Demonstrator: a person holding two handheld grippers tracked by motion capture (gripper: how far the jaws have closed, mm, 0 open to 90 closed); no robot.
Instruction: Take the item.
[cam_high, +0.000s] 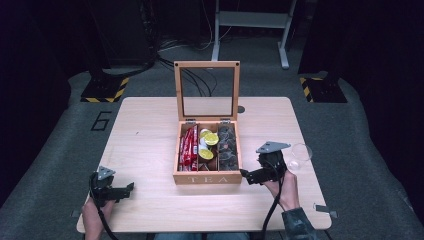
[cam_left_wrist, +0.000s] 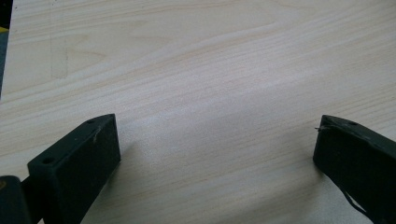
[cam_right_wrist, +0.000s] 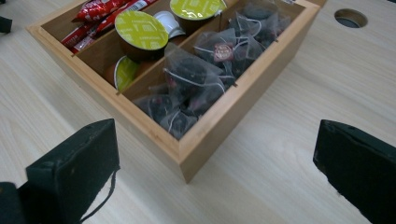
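A wooden tea box (cam_high: 207, 177) marked TEA stands mid-table with its glass lid (cam_high: 207, 90) raised upright. Its left compartment holds red sachets (cam_high: 188, 146), the middle one yellow-lidded capsules (cam_high: 210, 139), the right one dark mesh tea bags (cam_high: 227, 147). My right gripper (cam_high: 248, 176) is open just right of the box's front corner, low over the table; its view shows the tea bags (cam_right_wrist: 201, 77), capsules (cam_right_wrist: 141, 30) and box corner (cam_right_wrist: 187, 156) between wide jaws. My left gripper (cam_high: 125, 190) is open near the table's front left, with bare wood (cam_left_wrist: 210, 93) between its jaws.
A clear glass cup (cam_high: 299, 155) lies on its side behind my right hand near the table's right edge. A round cable hole (cam_right_wrist: 350, 17) sits in the table beyond the box. Stand bases with yellow-black tape (cam_high: 105, 90) and cables are on the floor behind.
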